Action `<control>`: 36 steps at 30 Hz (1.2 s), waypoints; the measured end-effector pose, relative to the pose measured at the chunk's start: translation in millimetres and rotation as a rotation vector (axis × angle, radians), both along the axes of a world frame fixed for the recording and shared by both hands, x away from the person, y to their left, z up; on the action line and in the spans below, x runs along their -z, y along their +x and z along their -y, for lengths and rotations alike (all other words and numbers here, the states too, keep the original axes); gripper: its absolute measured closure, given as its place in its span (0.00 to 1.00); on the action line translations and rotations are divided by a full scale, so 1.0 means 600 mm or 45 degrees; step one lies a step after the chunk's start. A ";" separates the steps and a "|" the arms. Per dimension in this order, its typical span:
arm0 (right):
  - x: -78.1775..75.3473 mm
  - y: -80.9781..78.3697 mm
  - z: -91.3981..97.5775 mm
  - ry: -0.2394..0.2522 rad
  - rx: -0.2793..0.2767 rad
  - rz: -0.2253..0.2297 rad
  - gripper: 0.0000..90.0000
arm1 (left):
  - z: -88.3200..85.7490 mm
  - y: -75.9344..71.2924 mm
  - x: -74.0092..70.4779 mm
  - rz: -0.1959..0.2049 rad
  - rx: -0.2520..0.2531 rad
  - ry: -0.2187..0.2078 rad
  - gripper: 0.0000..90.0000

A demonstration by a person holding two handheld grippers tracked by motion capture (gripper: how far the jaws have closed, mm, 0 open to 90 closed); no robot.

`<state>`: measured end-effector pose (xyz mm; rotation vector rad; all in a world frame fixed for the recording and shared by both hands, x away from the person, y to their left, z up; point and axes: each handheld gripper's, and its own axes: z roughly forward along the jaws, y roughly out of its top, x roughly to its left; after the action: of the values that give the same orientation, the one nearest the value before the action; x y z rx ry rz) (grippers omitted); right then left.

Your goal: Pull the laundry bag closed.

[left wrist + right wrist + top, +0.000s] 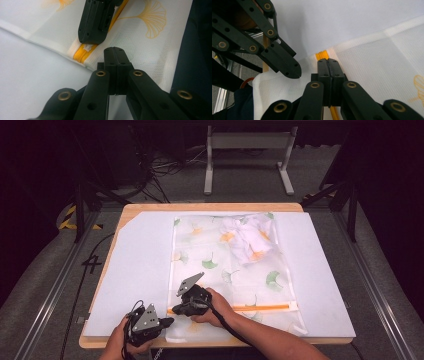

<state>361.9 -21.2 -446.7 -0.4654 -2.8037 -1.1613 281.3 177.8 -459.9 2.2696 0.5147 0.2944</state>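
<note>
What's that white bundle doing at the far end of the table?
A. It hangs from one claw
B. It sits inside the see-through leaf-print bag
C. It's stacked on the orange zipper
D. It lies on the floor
B: in the high view the crumpled white bundle lies within the outline of the mesh bag, at its far right corner, well away from the orange zipper and both claws.

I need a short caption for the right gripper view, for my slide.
Right gripper, jaws closed at the orange zipper end of a mesh bag; left gripper beside it.
</note>
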 end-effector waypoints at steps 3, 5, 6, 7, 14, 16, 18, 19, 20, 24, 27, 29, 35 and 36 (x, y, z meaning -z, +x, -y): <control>0.001 -0.001 0.003 0.017 -0.004 -0.006 1.00 | 0.000 0.000 0.000 0.000 0.000 0.000 1.00; 0.001 -0.002 0.003 0.022 -0.006 0.000 1.00 | 0.002 -0.002 -0.001 0.018 -0.001 0.015 1.00; 0.000 -0.002 0.003 0.024 -0.007 0.003 1.00 | 0.002 -0.003 -0.001 0.032 0.001 0.022 0.99; -0.001 -0.002 0.003 0.025 -0.012 0.006 1.00 | 0.002 -0.003 -0.002 0.044 -0.003 0.025 0.98; -0.006 -0.001 0.006 0.029 -0.033 -0.002 1.00 | -0.007 0.008 -0.008 0.104 -0.075 0.044 0.98; -0.006 0.000 0.005 0.026 -0.035 0.002 1.00 | -0.008 0.012 -0.009 0.106 -0.087 0.045 0.97; -0.005 -0.001 0.003 0.020 -0.039 0.004 1.00 | -0.007 0.014 -0.008 0.109 -0.079 0.039 0.95; -0.006 -0.002 0.003 0.018 -0.039 0.006 1.00 | -0.006 0.015 -0.008 0.107 -0.078 0.045 0.95; -0.006 -0.002 0.003 0.017 -0.044 0.003 1.00 | -0.006 0.016 -0.008 0.108 -0.077 0.043 0.95; -0.007 -0.002 0.005 0.014 -0.043 0.006 1.00 | -0.006 0.019 -0.004 0.089 -0.071 0.038 0.95; -0.007 -0.004 0.004 0.014 -0.042 0.007 1.00 | -0.006 0.020 -0.004 0.080 -0.076 0.048 0.97; -0.007 -0.005 0.004 0.007 -0.043 0.013 1.00 | -0.004 0.019 -0.005 0.076 -0.084 0.058 0.97; -0.006 -0.009 0.010 -0.013 -0.035 0.031 1.00 | -0.003 0.018 -0.005 0.059 -0.102 0.057 0.99; -0.005 -0.009 0.011 -0.015 -0.032 0.033 1.00 | -0.003 0.018 -0.005 0.059 -0.102 0.057 0.99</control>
<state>356.5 -27.7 -443.5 -0.4182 -2.8314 -1.1549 292.3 179.6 -457.1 2.2833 0.5811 0.4011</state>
